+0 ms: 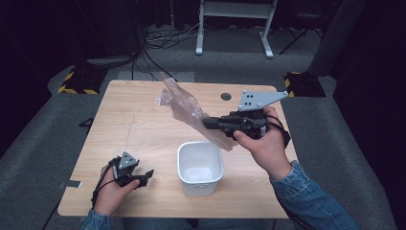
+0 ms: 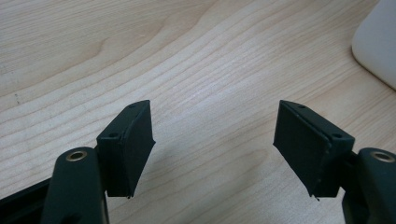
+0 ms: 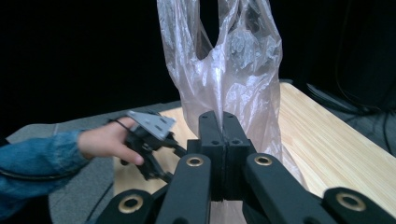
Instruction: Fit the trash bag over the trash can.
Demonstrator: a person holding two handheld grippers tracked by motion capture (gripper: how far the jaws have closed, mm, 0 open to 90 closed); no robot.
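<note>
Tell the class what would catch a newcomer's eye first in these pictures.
First, the crumpled clear plastic bag lifted above the middle of the wooden table, pinched in the shut right claw. Next, the white tub standing open near the table's front edge. The left claw rests open at the front left corner, holding nothing.

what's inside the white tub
The white tub looks empty: only its pale floor shows. The plastic bag, pinched in the right gripper, hangs above its far rim.

Parted black fingers (image 2: 130, 149) above wooden table (image 2: 196, 60), perhaps white tub (image 2: 380, 46) alongside
</note>
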